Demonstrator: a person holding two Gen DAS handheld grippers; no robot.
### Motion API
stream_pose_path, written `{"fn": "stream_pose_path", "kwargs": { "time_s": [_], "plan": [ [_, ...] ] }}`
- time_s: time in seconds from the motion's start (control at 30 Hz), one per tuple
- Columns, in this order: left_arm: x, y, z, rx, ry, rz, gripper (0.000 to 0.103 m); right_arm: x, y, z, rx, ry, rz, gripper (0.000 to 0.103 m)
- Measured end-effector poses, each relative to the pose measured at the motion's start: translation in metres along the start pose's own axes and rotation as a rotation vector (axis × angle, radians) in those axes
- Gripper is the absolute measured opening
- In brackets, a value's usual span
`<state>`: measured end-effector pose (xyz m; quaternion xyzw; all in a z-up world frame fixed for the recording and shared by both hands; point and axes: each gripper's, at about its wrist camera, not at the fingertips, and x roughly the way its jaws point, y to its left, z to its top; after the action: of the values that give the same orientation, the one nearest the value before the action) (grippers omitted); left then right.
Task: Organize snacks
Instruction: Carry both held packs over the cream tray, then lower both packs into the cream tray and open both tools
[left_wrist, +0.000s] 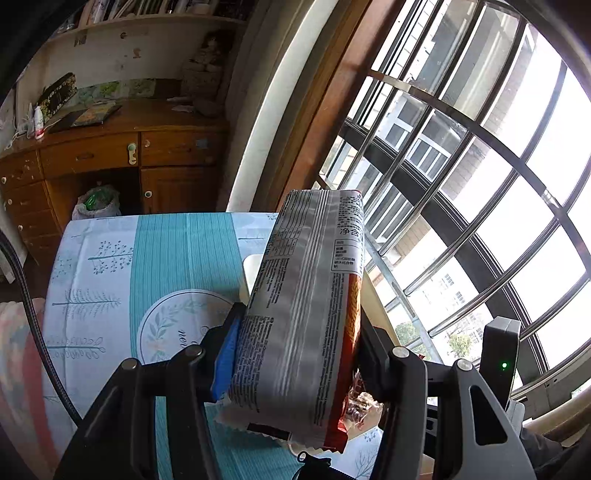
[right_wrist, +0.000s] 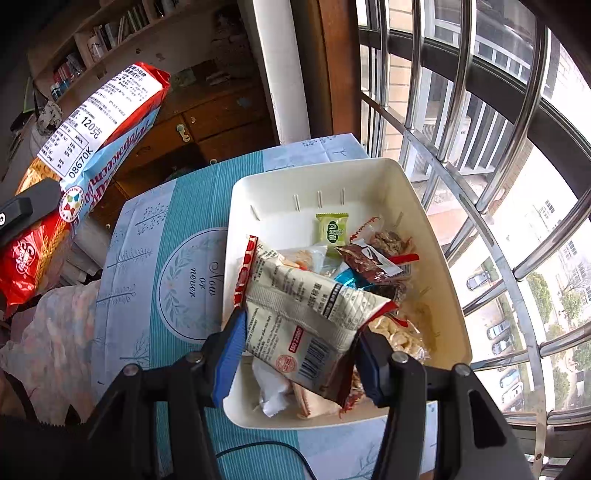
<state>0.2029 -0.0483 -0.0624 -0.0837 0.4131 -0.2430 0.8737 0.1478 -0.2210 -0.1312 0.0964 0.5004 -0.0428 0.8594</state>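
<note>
My left claw (left_wrist: 295, 354) pinches a long cracker pack (left_wrist: 306, 314), held up in the air left of the white bin (right_wrist: 436, 266). My right claw (right_wrist: 299, 354) pinches a white snack bag (right_wrist: 314, 314) over the bin's near end, loose snacks under it. The bin sits on the counter (right_wrist: 177, 229), teal cloth, near its window edge. Barred window (right_wrist: 480, 129) right of the bin, wooden cabinet (left_wrist: 110, 155) behind.

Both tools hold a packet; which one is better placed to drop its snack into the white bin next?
Probably the right tool: its white packet already hangs over the white bin. The left tool holds the long packet high.
</note>
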Motion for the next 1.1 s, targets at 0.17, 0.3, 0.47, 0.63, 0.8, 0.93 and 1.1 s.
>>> {"fn": "stream_pose_path", "kwargs": {
  "time_s": [0.17, 0.3, 0.47, 0.63, 0.8, 0.93, 1.1],
  "plan": [
    [0.031, -0.032, 0.005, 0.018, 0.014, -0.005, 0.053, 0.001, -0.030, 0.004, -0.037, -0.003, 0.010, 0.055],
    [0.059, -0.056, 0.010, 0.036, 0.040, -0.006, 0.053, 0.005, -0.049, 0.011, -0.078, -0.008, 0.019, 0.055],
    [0.099, -0.076, 0.017, 0.052, 0.084, -0.006, 0.053, 0.016, -0.068, 0.017, -0.124, -0.006, 0.039, 0.055],
    [0.141, -0.084, 0.018, 0.076, 0.135, -0.007, 0.053, 0.029, -0.080, 0.019, -0.172, -0.007, 0.060, 0.056],
    [0.177, -0.090, 0.012, 0.123, 0.181, 0.024, 0.054, 0.045, -0.089, 0.019, -0.194, -0.001, 0.076, 0.056],
    [0.197, -0.089, 0.011, 0.150, 0.202, 0.074, 0.055, 0.055, -0.093, 0.018, -0.209, 0.009, 0.090, 0.056],
    [0.189, -0.080, 0.019, 0.088, 0.157, 0.075, 0.076, 0.059, -0.096, 0.016, -0.216, 0.020, 0.093, 0.056]
  ]
}}
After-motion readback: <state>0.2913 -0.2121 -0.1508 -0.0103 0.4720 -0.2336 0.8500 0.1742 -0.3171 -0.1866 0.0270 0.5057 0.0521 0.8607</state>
